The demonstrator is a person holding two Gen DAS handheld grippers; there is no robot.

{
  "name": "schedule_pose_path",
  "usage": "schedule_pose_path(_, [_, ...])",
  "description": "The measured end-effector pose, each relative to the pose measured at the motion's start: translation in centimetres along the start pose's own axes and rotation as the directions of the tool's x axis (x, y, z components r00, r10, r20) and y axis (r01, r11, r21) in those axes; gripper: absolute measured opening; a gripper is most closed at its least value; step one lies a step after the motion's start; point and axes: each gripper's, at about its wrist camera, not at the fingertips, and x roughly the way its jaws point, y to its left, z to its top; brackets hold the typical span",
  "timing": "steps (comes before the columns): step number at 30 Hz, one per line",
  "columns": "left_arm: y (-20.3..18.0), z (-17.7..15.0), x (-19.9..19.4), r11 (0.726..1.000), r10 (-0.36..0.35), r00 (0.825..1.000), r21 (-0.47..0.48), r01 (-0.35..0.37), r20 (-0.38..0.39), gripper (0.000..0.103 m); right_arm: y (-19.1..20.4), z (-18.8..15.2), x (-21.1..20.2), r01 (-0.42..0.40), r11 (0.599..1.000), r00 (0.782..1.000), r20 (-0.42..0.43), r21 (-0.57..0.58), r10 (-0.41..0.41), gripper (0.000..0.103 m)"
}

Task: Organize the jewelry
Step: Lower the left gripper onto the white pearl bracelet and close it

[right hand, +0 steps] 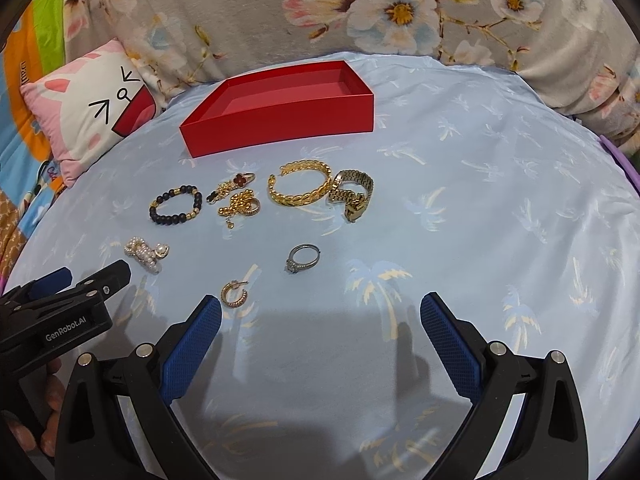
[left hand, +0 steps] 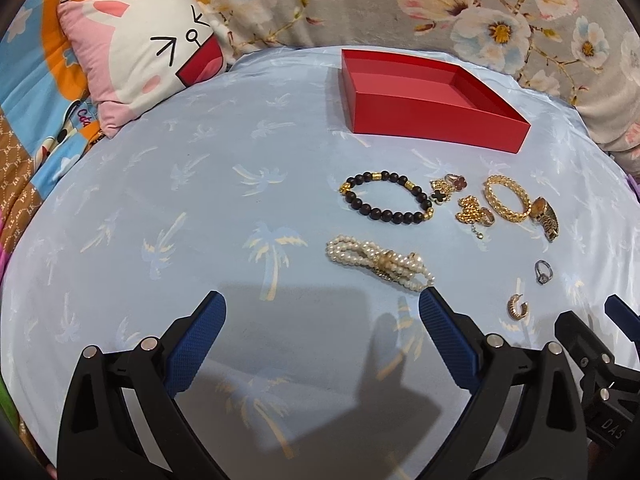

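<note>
An empty red box [left hand: 424,104] [right hand: 280,120] stands at the back of the light blue cloth. Jewelry lies in front of it: a dark bead bracelet [left hand: 386,196] [right hand: 176,204], a pearl bracelet [left hand: 380,264] [right hand: 146,254], a gold bangle [left hand: 506,198] [right hand: 300,182], a gold watch [left hand: 546,216] [right hand: 354,194], a clover piece [left hand: 446,188] [right hand: 230,188], a gold chain cluster [left hand: 474,210] [right hand: 240,206], a silver ring [left hand: 544,272] [right hand: 302,258] and a gold hoop earring [left hand: 518,307] [right hand: 235,293]. My left gripper [left hand: 322,304] is open, its right finger beside the pearl bracelet. My right gripper [right hand: 320,306] is open, with the earring by its left finger.
A pink and white cartoon cushion [left hand: 140,52] [right hand: 84,116] lies at the back left. A floral grey blanket [left hand: 480,12] [right hand: 360,12] runs along the back. A colourful quilt [left hand: 28,128] is at the left. The other gripper shows at each view's edge [left hand: 600,360] [right hand: 60,308].
</note>
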Motion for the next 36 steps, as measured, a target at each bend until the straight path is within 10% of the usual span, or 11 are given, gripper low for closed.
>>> schedule_pose_path(11, [-2.5, 1.4, 2.2, 0.999, -0.018, 0.999, 0.028, 0.019, -0.043, 0.094, -1.2, 0.7, 0.4, 0.007, 1.0, 1.0, -0.005, 0.024, -0.007, 0.098])
schedule_pose_path(23, [-0.7, 1.1, 2.3, 1.0, -0.01, 0.999, 0.013, 0.011, -0.048, 0.05, -1.3, 0.8, 0.8, -0.003, 1.0, 1.0, -0.015, 0.024, 0.003, 0.098])
schedule_pose_path(28, [-0.4, 1.4, 2.3, 0.998, -0.053, 0.997, 0.013, 0.053, -0.047, 0.014, -1.1, 0.9, 1.0, -0.008, 1.0, 1.0, -0.016, 0.018, 0.008, 0.098])
schedule_pose_path(36, [-1.0, 2.1, 1.3, 0.993, -0.114, 0.993, 0.035, 0.114, -0.005, 0.009, -1.4, 1.7, 1.2, -0.01, 1.0, 1.0, -0.017, 0.03, 0.01, 0.094])
